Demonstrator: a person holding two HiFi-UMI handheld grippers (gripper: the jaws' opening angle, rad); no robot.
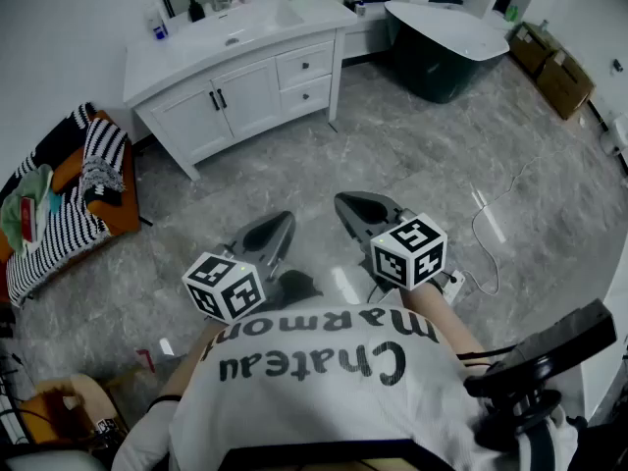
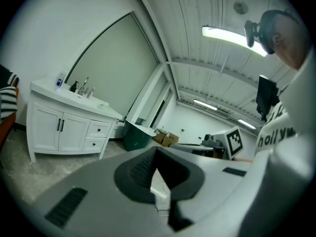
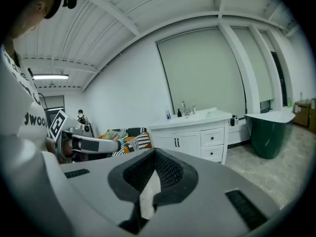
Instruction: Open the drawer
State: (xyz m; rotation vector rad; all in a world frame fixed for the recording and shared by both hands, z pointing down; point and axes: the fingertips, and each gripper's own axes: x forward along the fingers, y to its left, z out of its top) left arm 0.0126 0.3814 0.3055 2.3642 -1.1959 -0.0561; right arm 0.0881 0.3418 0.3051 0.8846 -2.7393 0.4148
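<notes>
From the head view alone: a wide stretch of bare grey floor [image 1: 392, 155] between the person and the white vanity [image 1: 240, 91] against the far left wall. At the vanity's right end, upper drawer [image 1: 305, 65] stacked over lower drawer [image 1: 305, 95], both flush and closed, well apart from either tool. Just right of the vanity, a dark green tub [image 1: 442, 42]; farther right, cardboard boxes [image 1: 554, 67]; at the left edge, striped bedding [image 1: 44, 238]; on the floor to the near right, a thin white cable [image 1: 474, 232]. Left hand-held gripper [image 1: 263, 235] and right hand-held gripper [image 1: 365, 211] side by side, close to the person's shirt, aimed toward the vanity. Only in the left gripper view: a ceiling light [image 2: 232, 36] and the other tool's marker cube [image 2: 235, 141]; jaws there pressed together at the tips, nothing between them. Only in the right gripper view: the vanity front face on, with dark knobs on both drawers and a framed panel [image 3: 207, 73] above; jaws likewise pressed together, pinching nothing. Bare floor in front of the drawers; nearest edge for crowding, the tub on their right.
</notes>
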